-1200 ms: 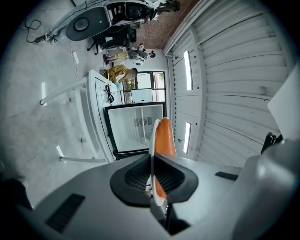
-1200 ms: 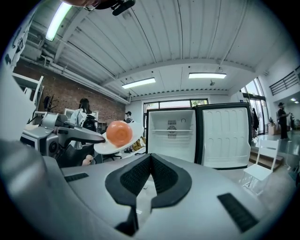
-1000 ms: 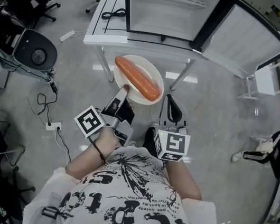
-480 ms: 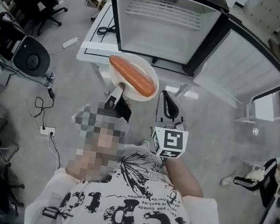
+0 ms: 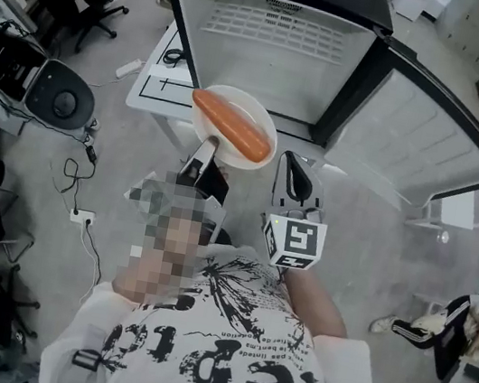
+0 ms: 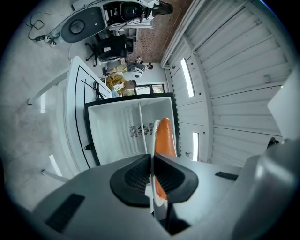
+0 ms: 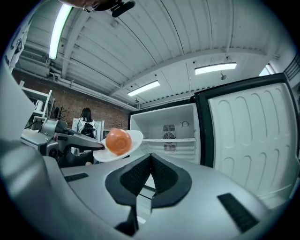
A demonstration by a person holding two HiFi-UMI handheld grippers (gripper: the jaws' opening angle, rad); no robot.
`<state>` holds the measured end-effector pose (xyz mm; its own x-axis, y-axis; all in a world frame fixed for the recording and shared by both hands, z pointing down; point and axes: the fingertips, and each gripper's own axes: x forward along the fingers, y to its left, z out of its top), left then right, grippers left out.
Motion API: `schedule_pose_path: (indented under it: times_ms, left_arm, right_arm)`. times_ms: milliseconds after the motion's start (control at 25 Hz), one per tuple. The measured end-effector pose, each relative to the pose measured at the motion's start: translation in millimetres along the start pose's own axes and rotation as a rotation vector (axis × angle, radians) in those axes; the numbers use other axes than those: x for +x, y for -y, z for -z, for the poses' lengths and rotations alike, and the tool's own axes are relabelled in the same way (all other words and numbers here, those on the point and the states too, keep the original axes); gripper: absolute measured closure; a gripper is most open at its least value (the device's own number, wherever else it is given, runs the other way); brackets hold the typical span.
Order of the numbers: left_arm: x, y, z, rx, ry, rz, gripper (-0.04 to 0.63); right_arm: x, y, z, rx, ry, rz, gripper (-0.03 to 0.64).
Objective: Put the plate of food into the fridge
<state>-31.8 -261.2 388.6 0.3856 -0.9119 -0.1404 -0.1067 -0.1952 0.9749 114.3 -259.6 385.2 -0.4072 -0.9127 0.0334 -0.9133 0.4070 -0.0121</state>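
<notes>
A white plate [image 5: 252, 108] carries a long orange piece of food [image 5: 231, 126]. My left gripper [image 5: 208, 145] is shut on the plate's near rim and holds it in the air just in front of the open fridge [image 5: 274, 45]. In the left gripper view the plate [image 6: 153, 129] shows edge-on between the jaws of that gripper [image 6: 152, 174], with the food [image 6: 165, 138] beyond them. My right gripper [image 5: 291, 171] is shut and empty, to the right of the plate. In its own view the right gripper [image 7: 150, 161] points at the fridge [image 7: 171, 129], with the plate [image 7: 133, 137] to the left.
The fridge door [image 5: 427, 118] stands swung open to the right. The fridge rests on a white table [image 5: 154, 79]. A grey round device [image 5: 59, 97] and cables [image 5: 81, 204] lie on the floor to the left. A wire shelf [image 7: 169, 139] crosses the fridge interior.
The view has closed in on the fridge. The plate in my left gripper has moved up and forward, from below the table's edge to in front of the opening. The right gripper kept beside it.
</notes>
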Motion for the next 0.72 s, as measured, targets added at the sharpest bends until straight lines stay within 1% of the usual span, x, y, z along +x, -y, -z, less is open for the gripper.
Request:
schedule_pose_path:
  times_ms: [200, 400, 640, 720]
  left_arm:
    - [30.3, -8.2, -5.8, -0.016, -0.022, -0.011, 0.569]
    - [67.4, -12.2, -17.0, -0.008, -0.059, -0.006, 0.569]
    - [114.1, -11.2, -39.7, -0.009, -0.104, 0.022, 0.569]
    - [127.8, -11.5, -47.0, 0.005, -0.117, 0.03, 0.569]
  right_arm:
    - [18.3, 14.9, 7.0, 0.024, -0.017, 0.023, 0.615]
    - [48.1, 26.5, 4.9, 0.033, -0.034, 0.047, 0.615]
    - [89.0, 31.9, 0.0, 0.029, -0.042, 0.074, 0.615]
    - [102.7, 33.7, -2.9, 0.025, -0.038, 0.083, 0.615]
